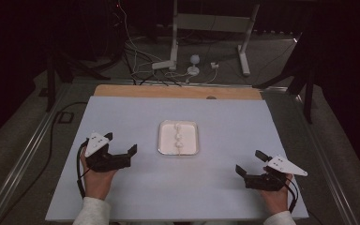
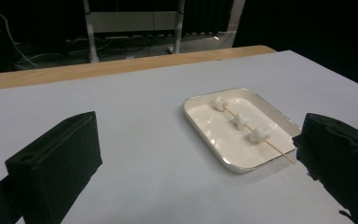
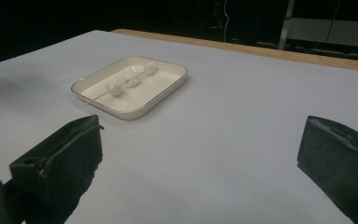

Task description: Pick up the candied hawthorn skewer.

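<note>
A white rectangular tray (image 1: 192,139) sits mid-table and holds a wooden skewer (image 1: 179,137) threaded with three white marshmallows. In the left gripper view the tray (image 2: 200,123) lies ahead to the right, with the skewer (image 2: 240,122) running diagonally and its bare end over the near rim. In the right gripper view the tray (image 3: 168,86) lies ahead to the left, carrying the skewer (image 3: 126,84). My left gripper (image 1: 120,145) rests left of the tray, open and empty. My right gripper (image 1: 251,162) rests at the right front, open and empty. Both are well apart from the tray.
The pale blue table cover (image 1: 122,117) has a bare wooden strip (image 1: 178,92) along its far edge. Beyond the table stand a white frame (image 1: 211,28), cables and a small white lamp (image 1: 194,63) on the floor. Open table surface surrounds the tray.
</note>
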